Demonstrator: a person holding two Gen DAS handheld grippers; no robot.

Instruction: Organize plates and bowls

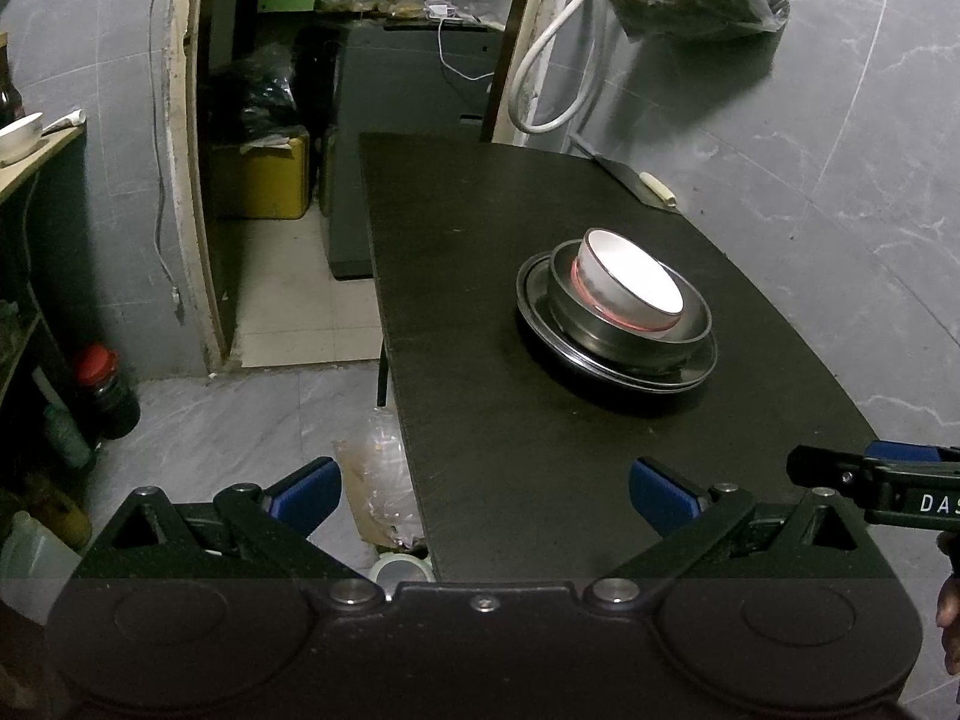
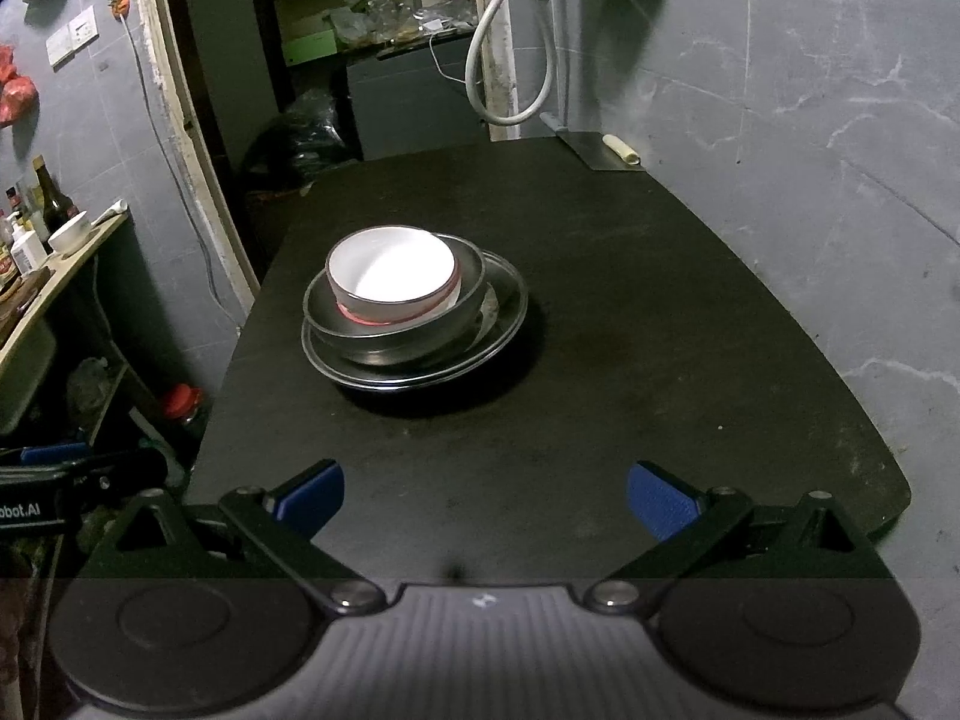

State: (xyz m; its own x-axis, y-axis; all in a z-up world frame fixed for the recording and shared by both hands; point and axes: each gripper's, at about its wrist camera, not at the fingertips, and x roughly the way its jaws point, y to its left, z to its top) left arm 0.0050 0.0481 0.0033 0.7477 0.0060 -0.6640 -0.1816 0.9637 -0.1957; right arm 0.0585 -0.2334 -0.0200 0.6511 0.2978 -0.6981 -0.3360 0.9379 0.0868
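A white bowl (image 1: 636, 285) with a red band sits tilted inside a steel bowl (image 1: 606, 336), which rests on steel plates (image 1: 534, 300), all on a black table (image 1: 510, 450). The same stack shows in the right wrist view: white bowl (image 2: 393, 273), steel bowl (image 2: 384, 342), plates (image 2: 507, 306). My left gripper (image 1: 485, 495) is open and empty over the table's near left edge. My right gripper (image 2: 485, 495) is open and empty over the near edge, short of the stack. The right gripper also shows at the left wrist view's right edge (image 1: 882, 477).
A cleaver (image 2: 600, 150) with a pale handle lies at the table's far edge by the grey wall. A doorway with clutter is behind. A shelf with a white bowl (image 2: 69, 234) and bottles stands left. A red-capped jar (image 1: 105, 384) and plastic bags are on the floor.
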